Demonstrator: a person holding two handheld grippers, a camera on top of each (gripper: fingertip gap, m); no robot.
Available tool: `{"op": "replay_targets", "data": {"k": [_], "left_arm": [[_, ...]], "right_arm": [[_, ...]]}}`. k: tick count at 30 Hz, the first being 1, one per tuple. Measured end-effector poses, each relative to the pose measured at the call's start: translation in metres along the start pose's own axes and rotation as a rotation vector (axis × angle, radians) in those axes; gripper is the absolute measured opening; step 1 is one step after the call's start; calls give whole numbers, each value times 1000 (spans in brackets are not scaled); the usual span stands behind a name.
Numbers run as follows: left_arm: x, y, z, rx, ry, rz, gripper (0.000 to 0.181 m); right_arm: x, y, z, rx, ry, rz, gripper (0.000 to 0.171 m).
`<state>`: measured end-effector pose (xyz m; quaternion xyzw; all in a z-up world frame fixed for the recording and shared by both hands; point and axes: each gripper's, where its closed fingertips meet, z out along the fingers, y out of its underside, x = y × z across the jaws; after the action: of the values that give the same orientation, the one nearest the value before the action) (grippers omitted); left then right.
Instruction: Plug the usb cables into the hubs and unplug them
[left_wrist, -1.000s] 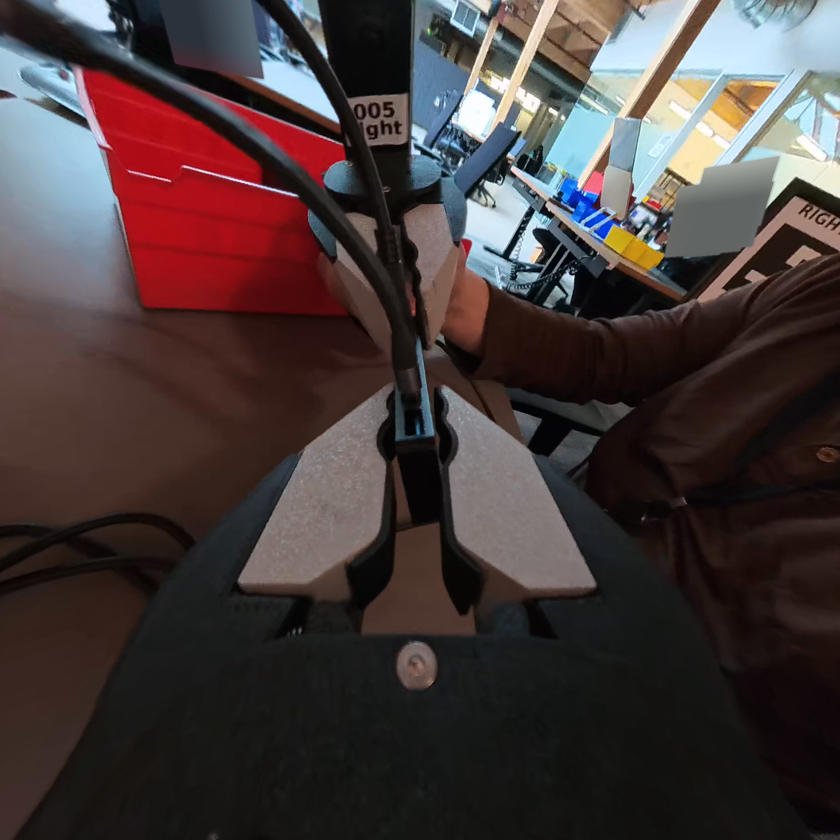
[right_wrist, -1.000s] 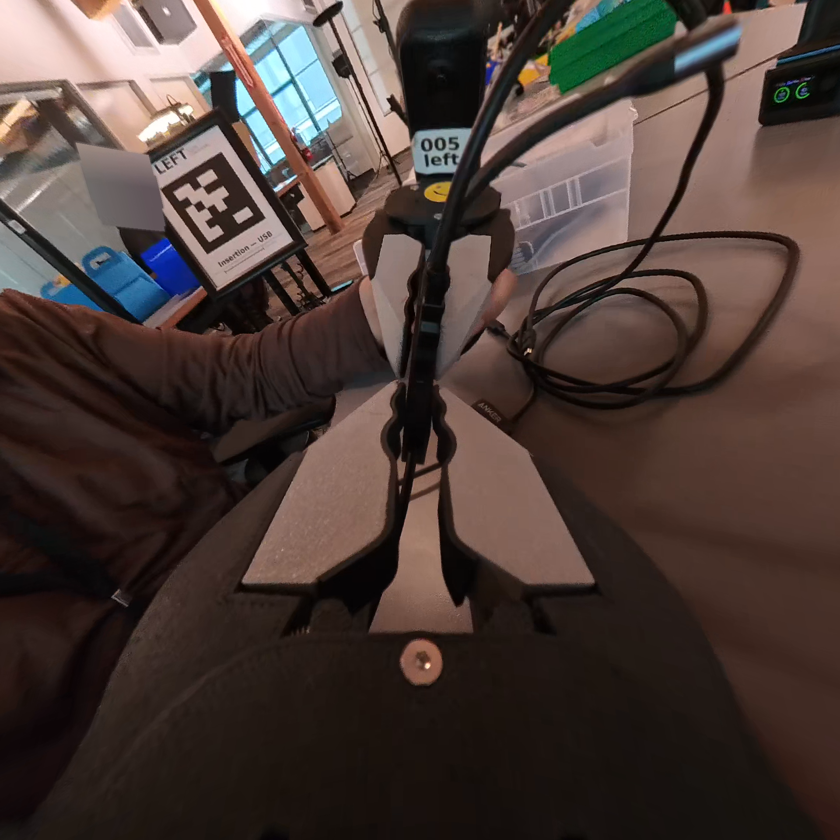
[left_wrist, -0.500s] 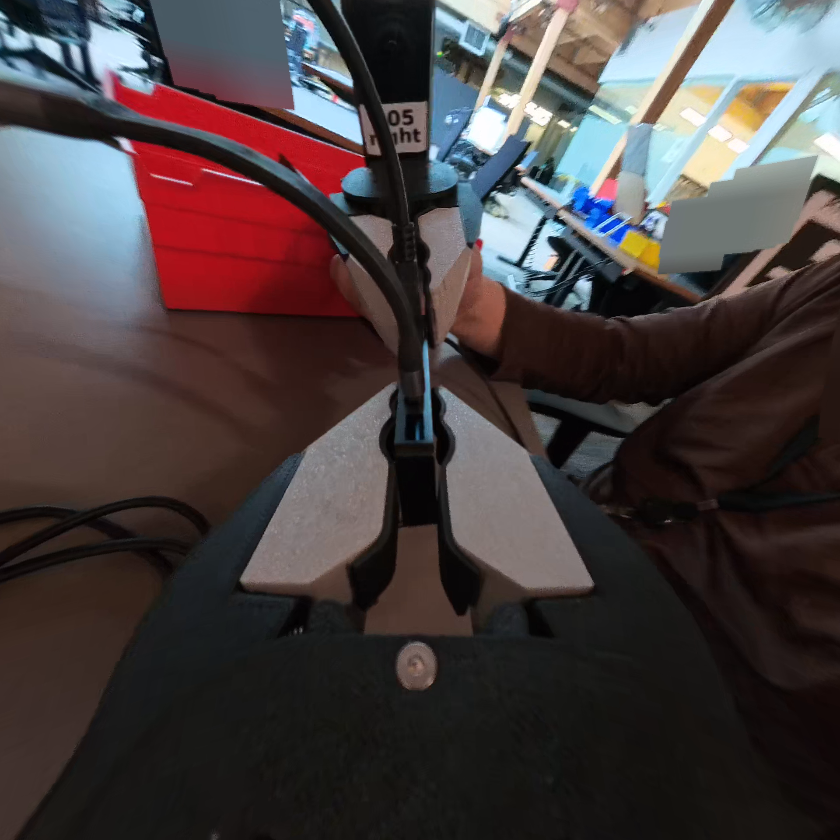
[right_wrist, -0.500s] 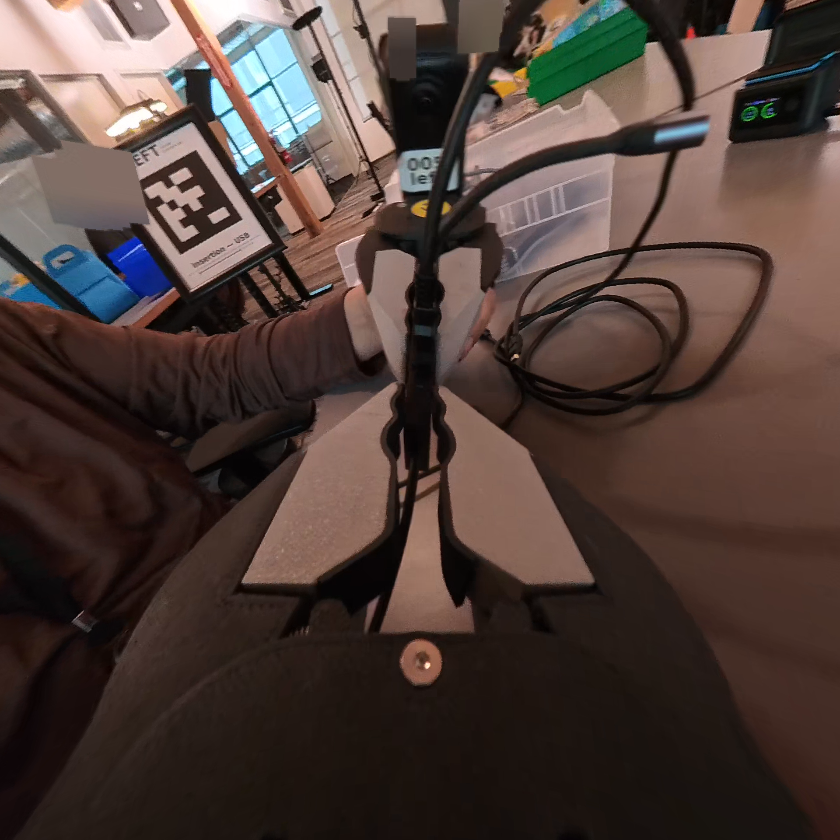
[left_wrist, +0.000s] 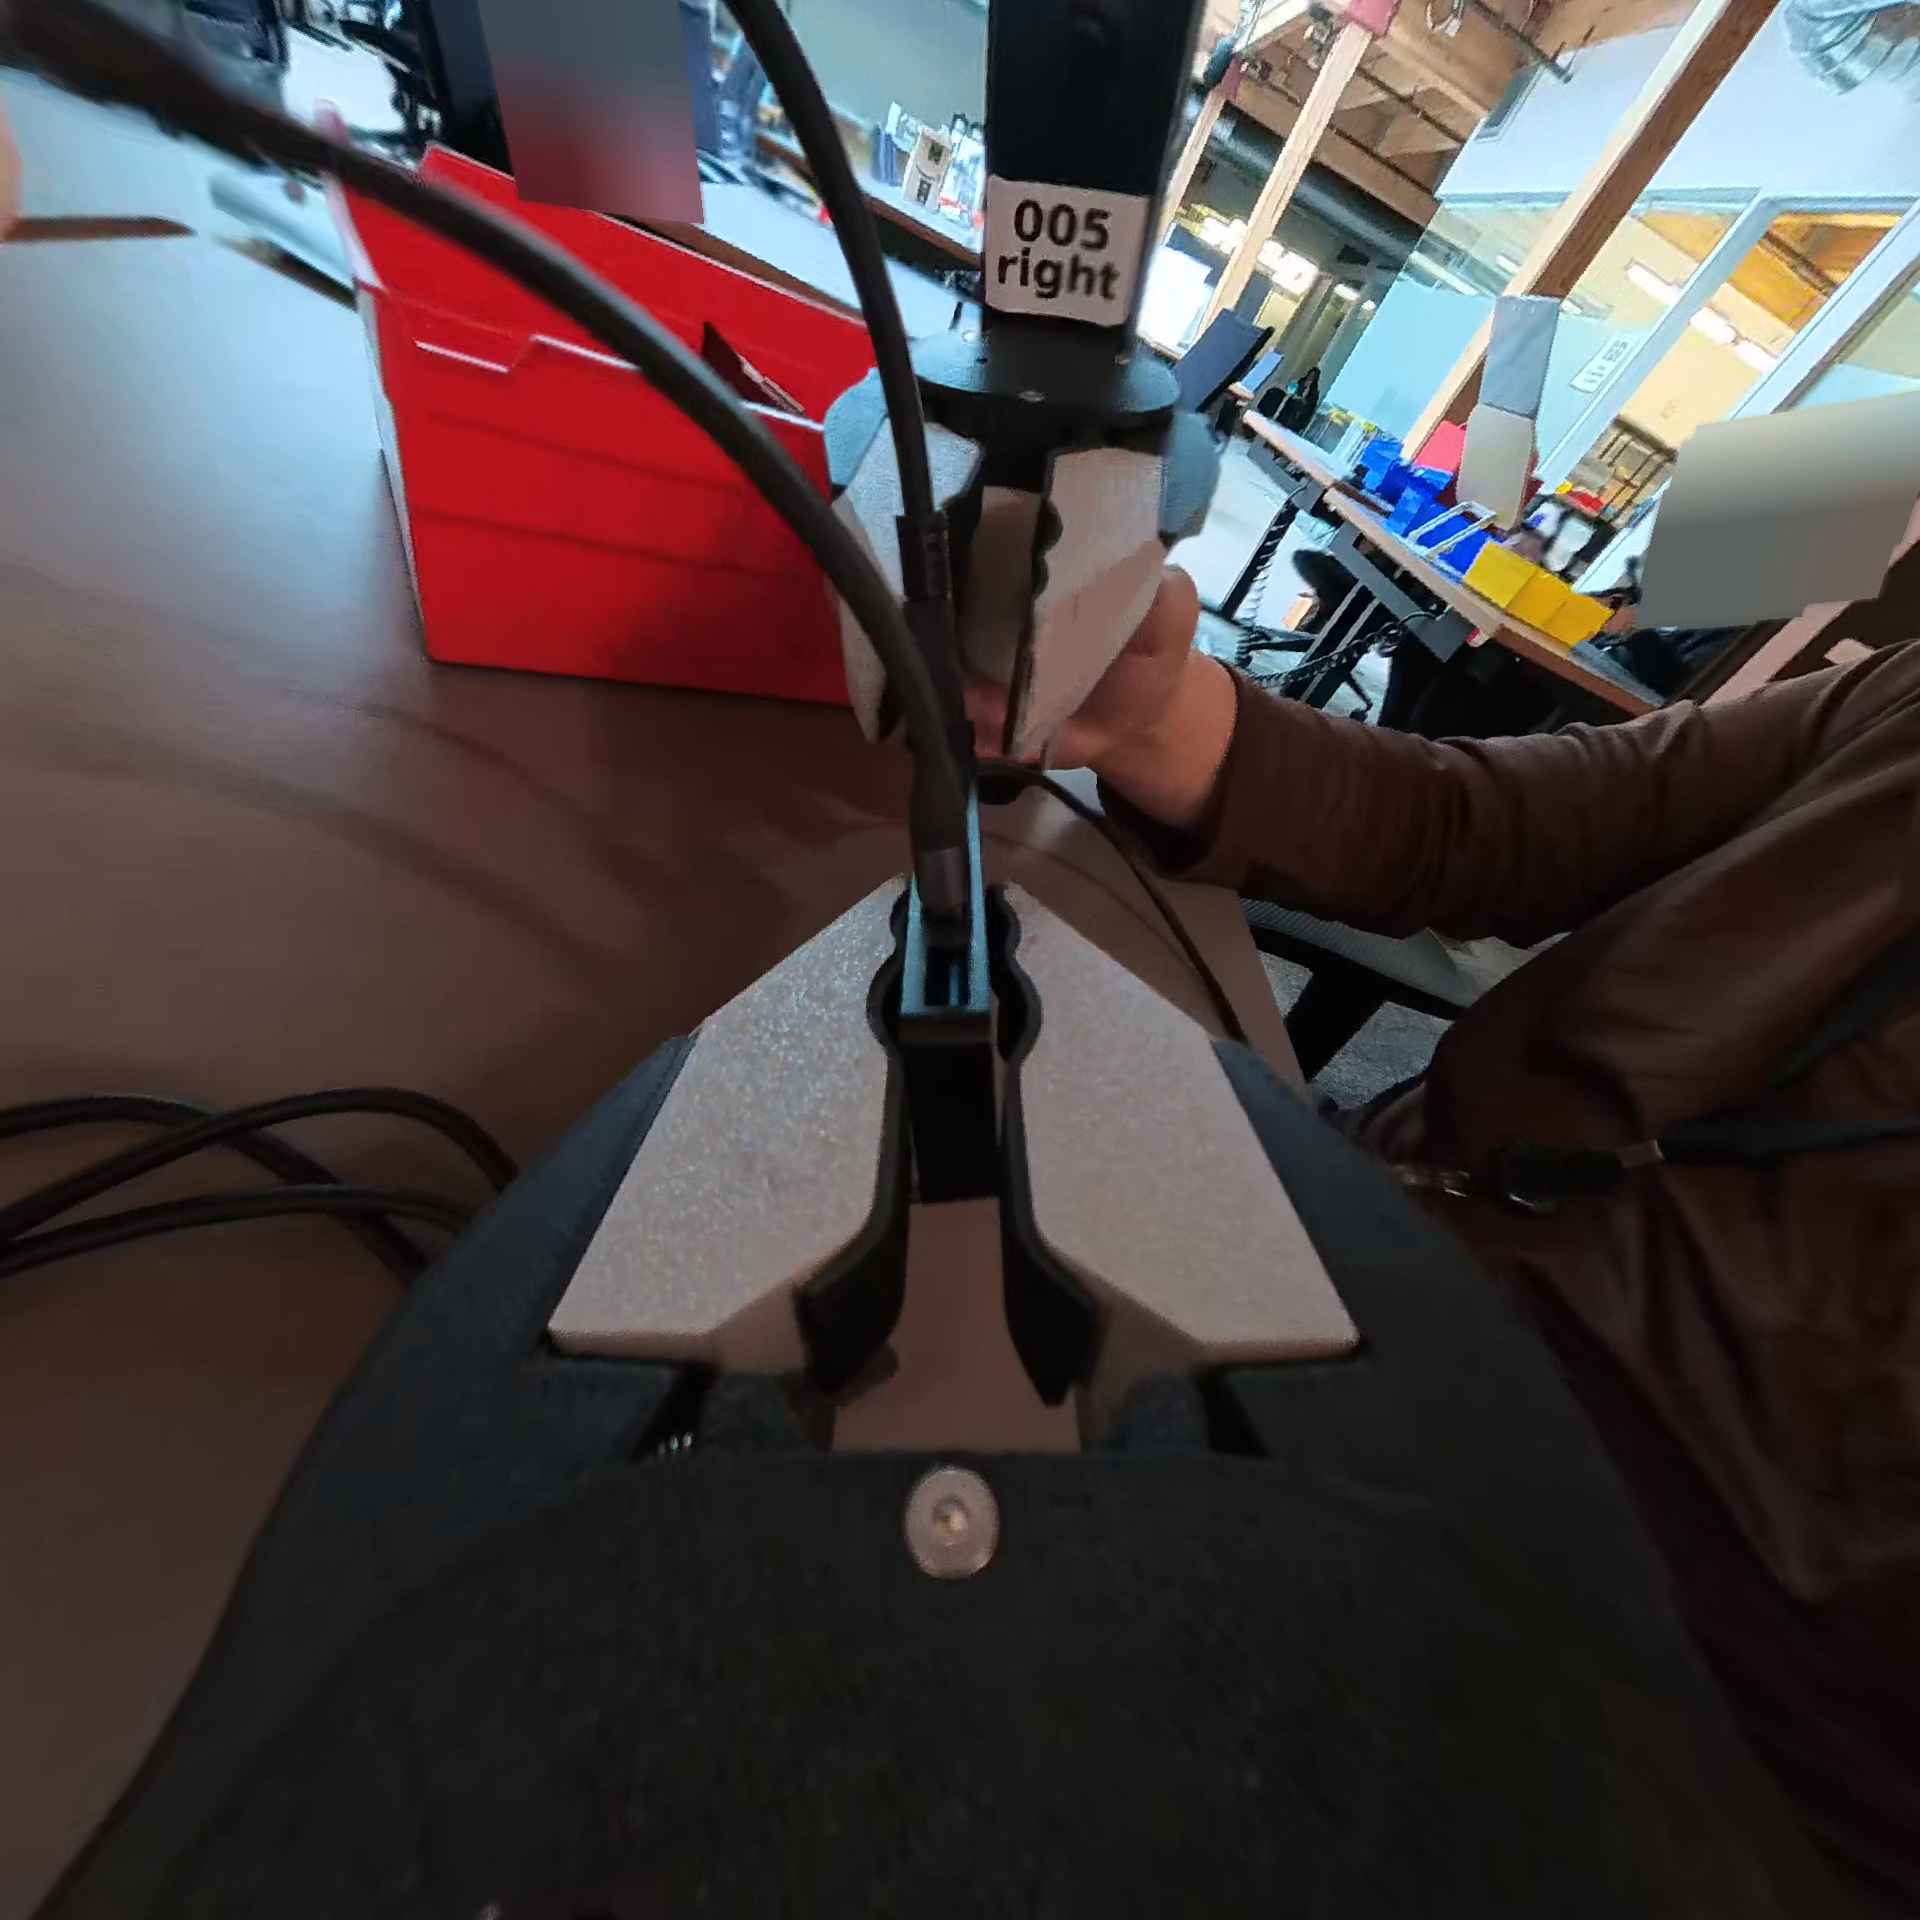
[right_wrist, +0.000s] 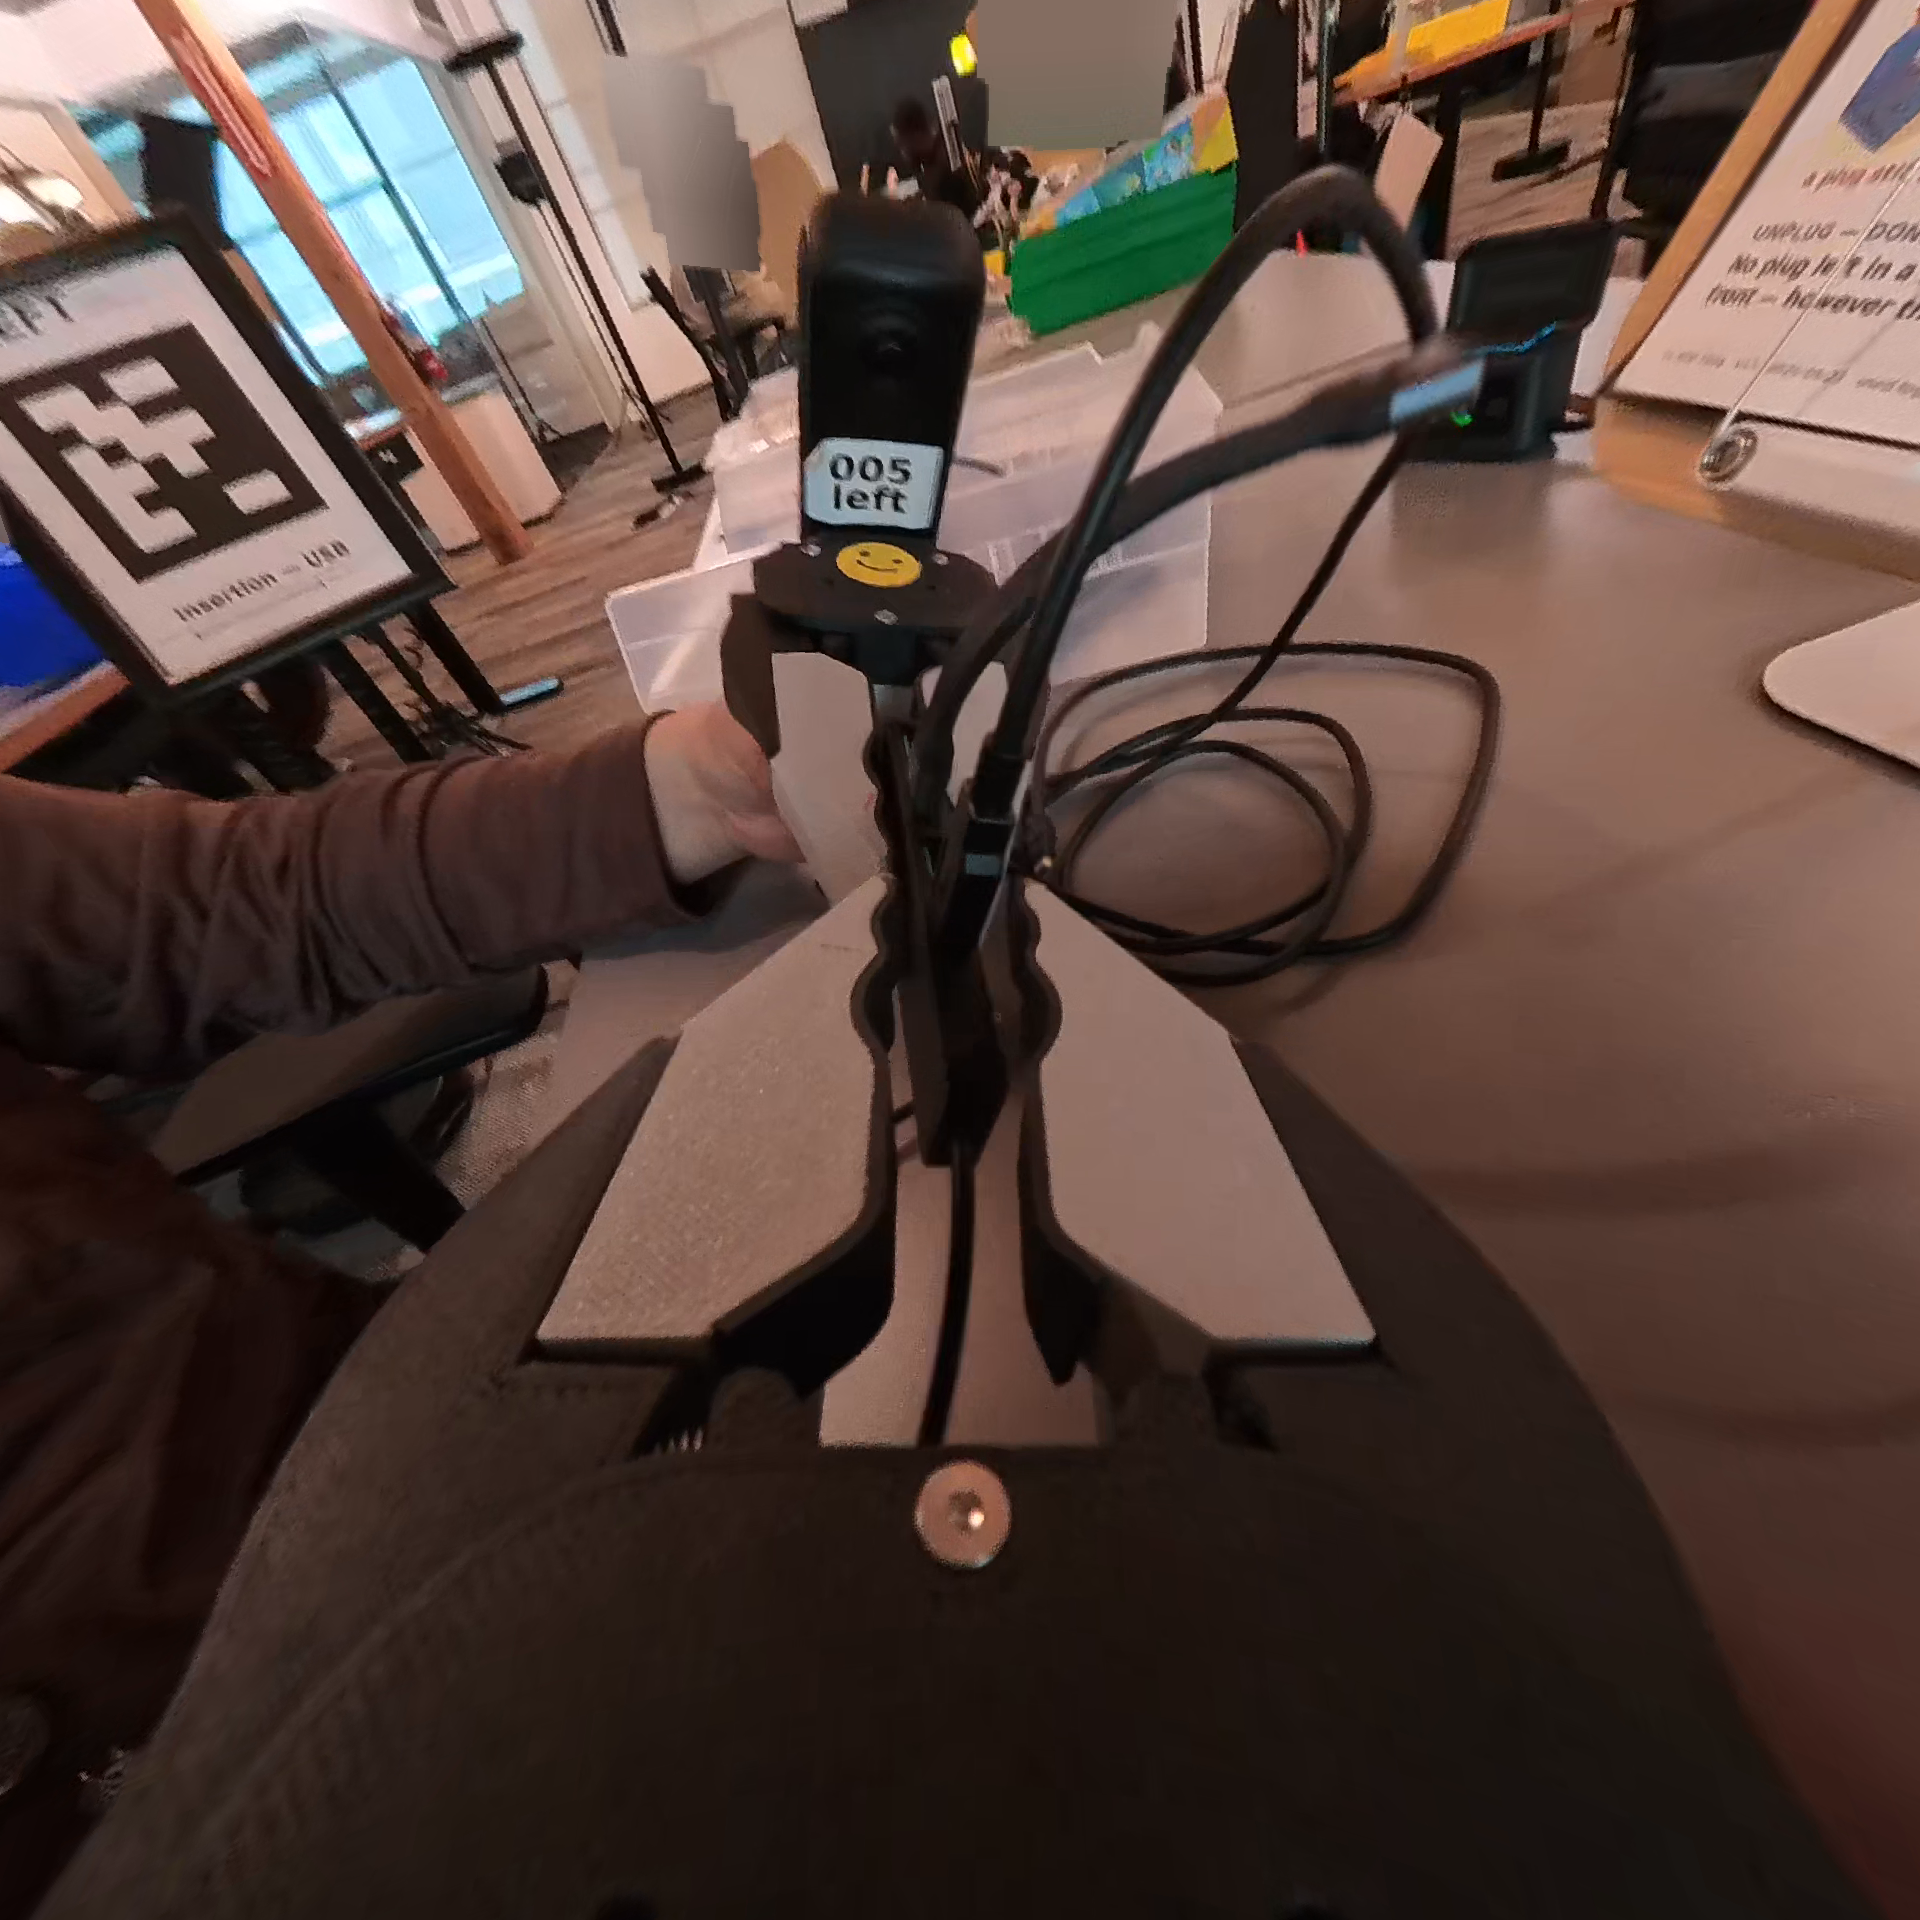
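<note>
A slim black USB hub (left_wrist: 945, 1091) is held off the table between both grippers, one at each end. My left gripper (left_wrist: 948, 914) is shut on its near end. A black cable's plug (left_wrist: 940, 862) with a silver band sits in the hub just past my fingertips. My right gripper (right_wrist: 956, 914) is shut on the other end of the hub (right_wrist: 961, 1029), and the hub's thin tail cable runs back between its fingers. A plug (right_wrist: 982, 852) stands in the hub there. A thicker cable ends in a free plug (right_wrist: 1439, 390) in the air. The right gripper (left_wrist: 1003, 727) faces me in the left wrist view.
A red bin (left_wrist: 582, 499) stands on the brown table behind the right gripper. Coiled black cables (right_wrist: 1299, 810) lie on the table; more show in the left wrist view (left_wrist: 208, 1174). Behind them are a clear plastic box (right_wrist: 1101, 499), a black device with a green light (right_wrist: 1517, 343) and a sign board (right_wrist: 1818, 208). Left and right tips are no more than a few centimetres apart.
Both grippers keep their hold on the hub. The right gripper has twisted and drawn a little away from the left one. The free plug and its cable have swung to the right.
</note>
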<state>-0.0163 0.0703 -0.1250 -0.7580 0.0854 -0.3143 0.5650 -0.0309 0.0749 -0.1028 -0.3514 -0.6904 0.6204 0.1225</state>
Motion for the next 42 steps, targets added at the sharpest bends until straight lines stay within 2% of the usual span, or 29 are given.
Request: {"op": "replay_targets", "data": {"k": [3, 7, 16, 27, 38, 42], "left_arm": [[-1, 5, 5, -34, -28, 24, 10], [5, 0, 6, 0, 8, 34, 10], [1, -3, 6, 14, -24, 24, 10], [0, -9, 1, 44, -42, 28, 10], [-6, -8, 1, 34, -78, 17, 9], [-3, -8, 2, 34, -64, 19, 9]], "right_arm": [[1, 7, 6, -43, 34, -33, 13], [-4, 0, 3, -3, 2, -11, 9], [3, -10, -4, 64, 24, 8, 8], [1, -7, -5, 58, -46, 57, 5], [7, -2, -3, 21, 37, -71, 7], [4, -3, -4, 23, 19, -71, 7]]}}
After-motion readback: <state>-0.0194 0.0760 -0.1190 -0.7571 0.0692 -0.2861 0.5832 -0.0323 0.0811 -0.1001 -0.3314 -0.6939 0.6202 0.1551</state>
